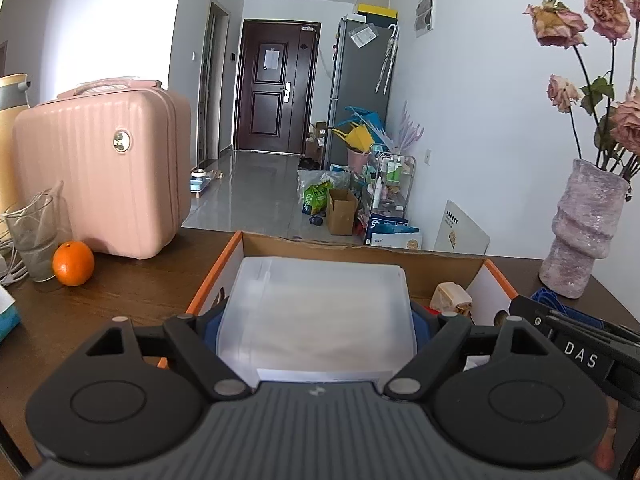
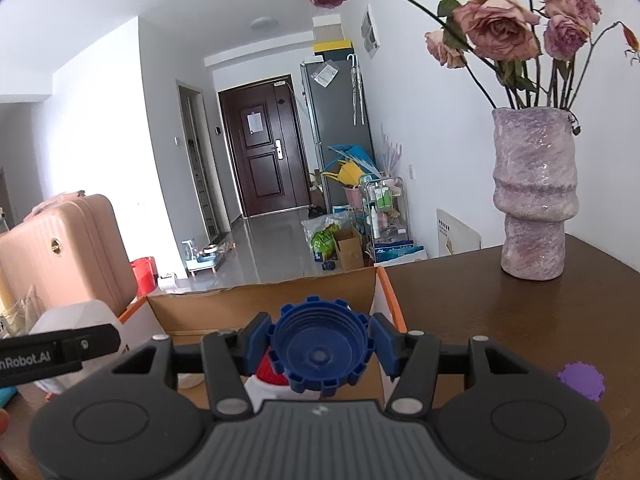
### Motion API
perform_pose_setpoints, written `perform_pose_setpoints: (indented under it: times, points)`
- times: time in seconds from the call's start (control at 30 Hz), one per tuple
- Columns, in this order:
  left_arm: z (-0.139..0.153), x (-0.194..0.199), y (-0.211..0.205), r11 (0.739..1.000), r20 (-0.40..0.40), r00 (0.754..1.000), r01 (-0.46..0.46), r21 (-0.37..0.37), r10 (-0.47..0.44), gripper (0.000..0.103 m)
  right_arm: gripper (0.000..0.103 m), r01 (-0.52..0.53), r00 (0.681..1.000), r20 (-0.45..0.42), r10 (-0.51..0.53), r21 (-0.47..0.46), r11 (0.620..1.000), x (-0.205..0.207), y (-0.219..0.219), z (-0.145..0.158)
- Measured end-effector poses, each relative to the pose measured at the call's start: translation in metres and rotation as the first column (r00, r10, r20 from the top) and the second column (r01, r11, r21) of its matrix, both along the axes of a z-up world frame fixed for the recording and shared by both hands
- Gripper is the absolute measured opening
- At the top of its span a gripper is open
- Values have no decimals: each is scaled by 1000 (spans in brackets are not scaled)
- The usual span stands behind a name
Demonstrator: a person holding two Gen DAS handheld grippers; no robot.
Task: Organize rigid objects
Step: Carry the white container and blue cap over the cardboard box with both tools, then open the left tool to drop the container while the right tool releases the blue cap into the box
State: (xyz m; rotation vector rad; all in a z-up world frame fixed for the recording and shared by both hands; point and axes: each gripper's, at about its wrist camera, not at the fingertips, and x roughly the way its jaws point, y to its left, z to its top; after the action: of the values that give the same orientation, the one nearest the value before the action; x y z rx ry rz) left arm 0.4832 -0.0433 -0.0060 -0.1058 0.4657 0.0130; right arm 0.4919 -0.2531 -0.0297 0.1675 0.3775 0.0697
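Gripping a frosted plastic box (image 1: 316, 316) between its blue pads, the left gripper (image 1: 316, 332) is holding it over the cardboard box (image 1: 360, 250) in the lower middle of the frame. The right gripper (image 2: 320, 344) is clamping a blue ridged cap (image 2: 320, 350) at lower centre, above the same carton (its orange edge is showing). A purple cap (image 2: 582, 380) is lying on the table (image 2: 500, 320) at lower right, near the vase (image 2: 534, 196).

a see-through plastic box (image 1: 316, 316) sits low in the middle, over the open cardboard box (image 1: 360, 252). a blue ridged cap (image 2: 320, 350) faces us, low middle, hollow side showing.
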Motion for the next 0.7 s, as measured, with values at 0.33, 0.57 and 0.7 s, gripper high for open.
perform_pose_setpoints:
  times: [0.33, 0.57, 0.7]
  points:
    - [-8, 31, 6, 1000, -18, 1000, -15, 18, 16, 84, 54, -10, 1000, -21, 10, -21, 1000, 28, 6, -5]
    - [-16, 49, 12, 999, -37, 999, -22, 37, 23, 84, 54, -22, 999, -50, 20, -50, 998, 45, 10, -12]
    - [-20, 57, 14, 998, -46, 999, -23, 53, 26, 84, 54, -27, 998, -67, 23, -65, 998, 51, 12, -16]
